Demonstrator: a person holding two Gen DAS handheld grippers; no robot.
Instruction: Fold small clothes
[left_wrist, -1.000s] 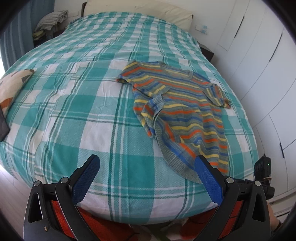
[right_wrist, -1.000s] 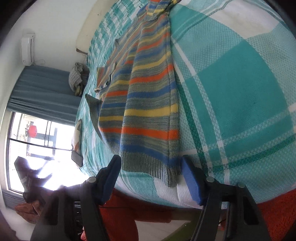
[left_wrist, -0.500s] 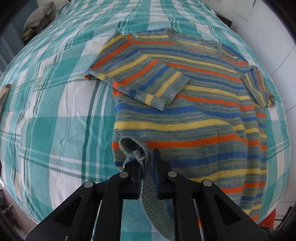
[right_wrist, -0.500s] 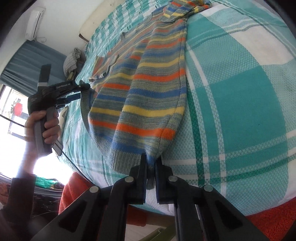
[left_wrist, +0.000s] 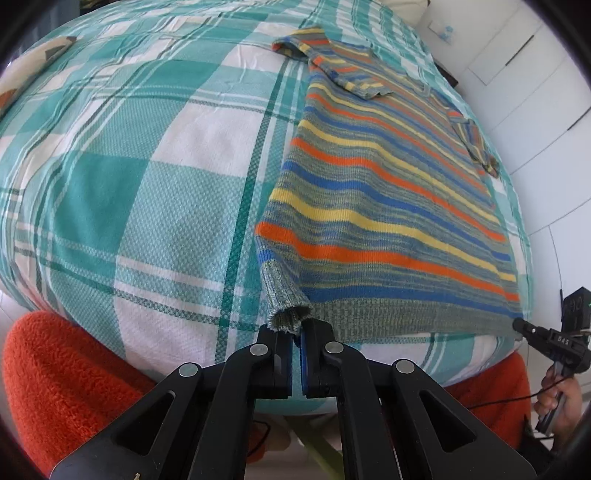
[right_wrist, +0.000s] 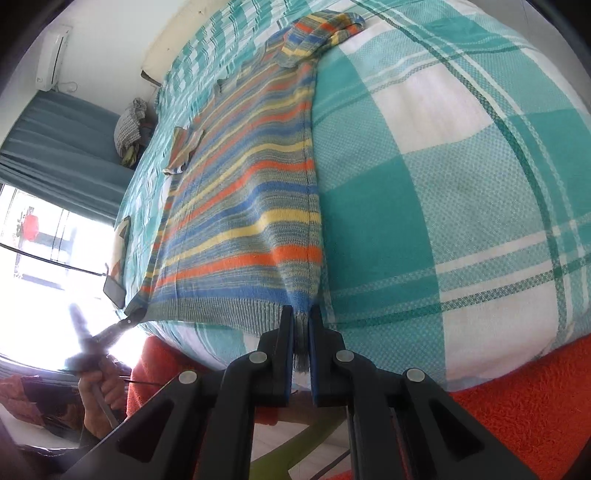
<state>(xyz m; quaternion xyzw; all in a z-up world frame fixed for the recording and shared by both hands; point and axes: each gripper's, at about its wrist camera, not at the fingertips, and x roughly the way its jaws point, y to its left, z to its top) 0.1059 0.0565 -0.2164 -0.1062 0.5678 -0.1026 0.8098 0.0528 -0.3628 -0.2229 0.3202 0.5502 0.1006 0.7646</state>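
Left wrist view: left tongs (left_wrist: 297, 330) pinch the striped sweater (left_wrist: 388, 206) at its hem corner, lower centre; right tongs (right_wrist: 302, 332) pinch the opposite corner. Sweater lies flat on the bed (left_wrist: 147, 184). Judged next: lift the hem toward the neckline.

The sweater (left_wrist: 384, 192) lies flat on the bed (left_wrist: 147, 184), its hem at the near edge. The left gripper (left_wrist: 297, 332) is at the hem's left corner, the right gripper (right_wrist: 302, 317) at the right corner. A cushion (left_wrist: 33, 70) lies far left on the bed.
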